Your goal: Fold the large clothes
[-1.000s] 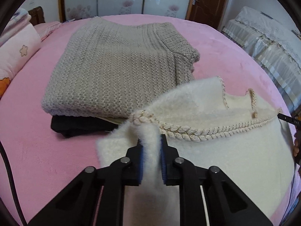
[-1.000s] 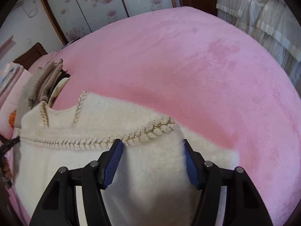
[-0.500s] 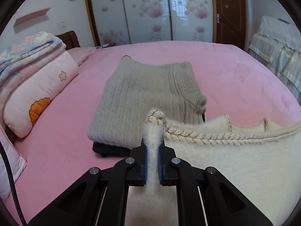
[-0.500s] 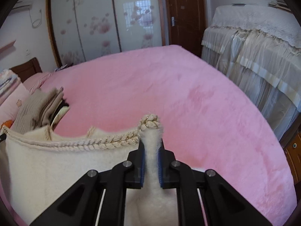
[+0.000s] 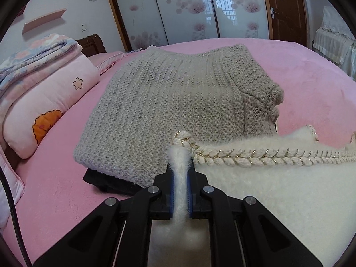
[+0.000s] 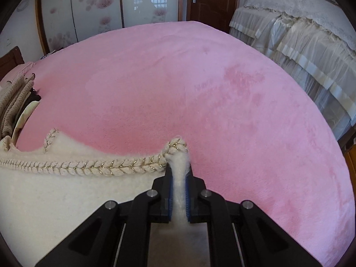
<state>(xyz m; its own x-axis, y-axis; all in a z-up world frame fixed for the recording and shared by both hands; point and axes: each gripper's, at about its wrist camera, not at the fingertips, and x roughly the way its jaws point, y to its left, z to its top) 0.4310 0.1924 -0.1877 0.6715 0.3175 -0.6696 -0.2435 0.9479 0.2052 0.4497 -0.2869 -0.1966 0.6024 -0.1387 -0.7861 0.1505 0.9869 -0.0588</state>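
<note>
On the pink bed (image 6: 200,84), left claw (image 5: 180,178) and right claw (image 6: 179,184) each pinching the cream garment (image 5: 278,200).

Occlusions and cut-offs, both wrist views

Cream garment (image 5: 278,191) runs off the right and bottom edges in the left view, off the left edge in the right; its pinched fold vanishes between the fingers (image 5: 170,191). Black item (image 5: 106,181) lower left is mostly buried under the grey sweater (image 5: 169,102), type unreadable. Sweater stack (image 6: 13,102) is clipped at the right view's left edge.
</note>
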